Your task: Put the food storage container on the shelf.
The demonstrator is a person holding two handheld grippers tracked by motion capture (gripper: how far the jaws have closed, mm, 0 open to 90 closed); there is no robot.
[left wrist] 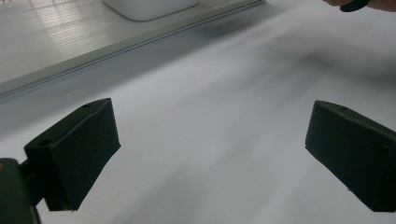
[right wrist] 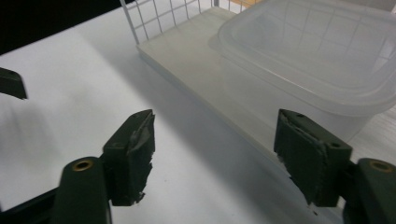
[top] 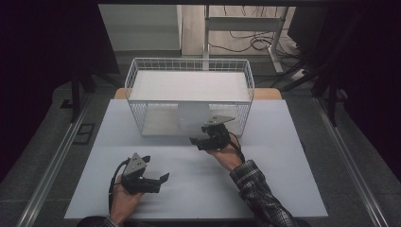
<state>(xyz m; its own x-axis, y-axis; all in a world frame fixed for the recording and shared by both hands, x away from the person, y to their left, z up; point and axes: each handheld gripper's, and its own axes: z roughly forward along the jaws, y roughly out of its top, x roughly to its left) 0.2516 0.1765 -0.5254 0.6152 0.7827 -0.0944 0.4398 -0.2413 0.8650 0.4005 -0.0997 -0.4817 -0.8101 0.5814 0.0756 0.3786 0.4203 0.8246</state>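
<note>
A translucent plastic container (right wrist: 317,51) sits on the pale bottom shelf (right wrist: 196,51) of a white wire rack (top: 189,64) at the back of the white tabletop (top: 265,170). From above, the container (top: 191,118) shows through the rack's open front. My right gripper (top: 204,135) hovers just in front of it. In its own view the right gripper (right wrist: 215,144) is open, its pads apart and nothing between them, the container just beyond. My left gripper (top: 157,168) rests low over the near left of the table. The left gripper (left wrist: 210,149) is open over bare table.
The rack has a solid white top shelf (top: 189,85) above the container. Metal rails run along both sides of the table. Desk legs and cables lie on the floor behind the rack. One jaw of the left gripper (right wrist: 11,83) shows at the right gripper view's left edge.
</note>
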